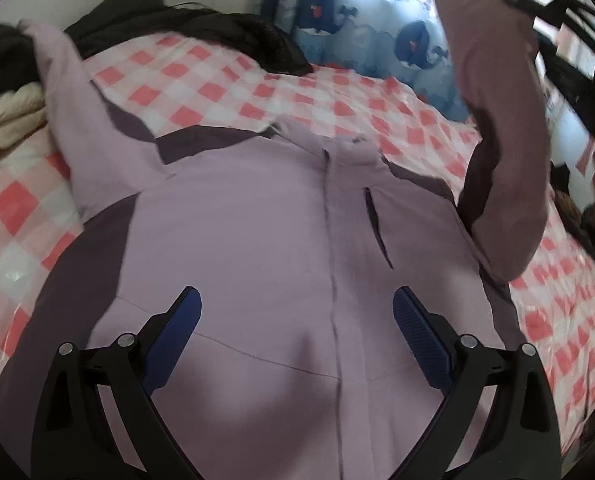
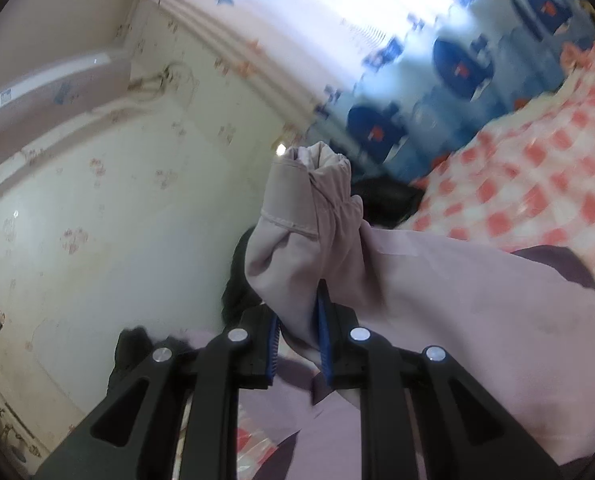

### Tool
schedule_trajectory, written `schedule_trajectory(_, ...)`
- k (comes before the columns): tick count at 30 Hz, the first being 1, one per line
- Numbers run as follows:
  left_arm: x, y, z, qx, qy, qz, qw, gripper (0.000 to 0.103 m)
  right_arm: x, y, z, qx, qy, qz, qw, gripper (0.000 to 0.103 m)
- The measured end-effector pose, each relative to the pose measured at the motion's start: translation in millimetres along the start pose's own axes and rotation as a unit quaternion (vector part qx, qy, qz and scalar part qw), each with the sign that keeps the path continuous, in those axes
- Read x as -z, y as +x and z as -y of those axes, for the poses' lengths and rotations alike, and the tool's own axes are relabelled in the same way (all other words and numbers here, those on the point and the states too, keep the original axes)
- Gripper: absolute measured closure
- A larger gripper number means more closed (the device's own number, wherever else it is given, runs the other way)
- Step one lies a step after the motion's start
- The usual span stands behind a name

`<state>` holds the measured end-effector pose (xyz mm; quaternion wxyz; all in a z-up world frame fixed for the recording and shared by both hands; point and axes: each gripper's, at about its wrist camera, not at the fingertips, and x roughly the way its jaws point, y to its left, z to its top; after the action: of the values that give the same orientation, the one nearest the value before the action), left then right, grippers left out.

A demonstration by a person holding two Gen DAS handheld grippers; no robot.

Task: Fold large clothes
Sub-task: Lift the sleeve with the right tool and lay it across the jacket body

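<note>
1. The left wrist view looks steeply down, close over the lilac jacket (image 1: 257, 208) on the checked bed (image 1: 201, 76).
2. The right wrist view faces nearly level toward the papered wall (image 2: 109, 208), tilted.
3. Both views share the whale-print curtain (image 1: 349, 28), bed and jacket.

wall: floral wallpaper (image 2: 97, 184) | window: whale-print curtain (image 1: 361, 36), backlit

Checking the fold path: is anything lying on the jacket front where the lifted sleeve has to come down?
Nothing visible. The right gripper holds the sleeve up beside the jacket, whose front lies bare on the checked bedcover. The left gripper hangs open above the lower front, not on it.
</note>
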<state>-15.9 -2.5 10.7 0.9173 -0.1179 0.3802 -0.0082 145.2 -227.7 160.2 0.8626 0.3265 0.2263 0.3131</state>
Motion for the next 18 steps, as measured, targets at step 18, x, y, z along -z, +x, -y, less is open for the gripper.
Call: schedule_trajectory(18,-27.0,-4.3,-117.1,-0.035,-0.166,0.015,0.9854,0.010,217.0,179.2,43.7,0.082,-0.033,-0.235,0.968,0.085)
